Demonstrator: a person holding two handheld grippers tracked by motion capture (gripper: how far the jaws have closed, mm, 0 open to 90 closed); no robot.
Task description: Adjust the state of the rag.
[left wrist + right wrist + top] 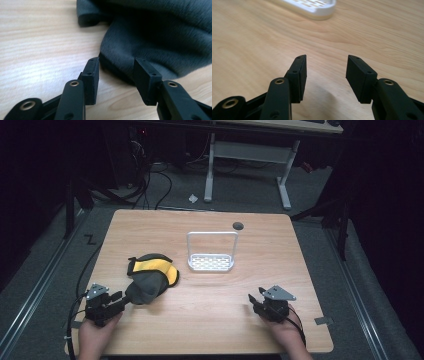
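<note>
High view, crumpled grey and yellow cloth (150,277) on the table's (210,320) left half, soft napped grey side up, left gripper (119,298) spread at its near edge, right gripper (255,301) spread over bare wood, white rack (211,262) behind.

Grey cloth (160,37) cut off at the top and right edges, white rack (312,7) blurred, cropped.

Left tool (121,298) matte black, grey three-cornered plate on top, right tool (253,301) likewise, flat rectangular pads (91,75) with small screw holes, brass-ringed pivots, black cables trailing, bare hands.
</note>
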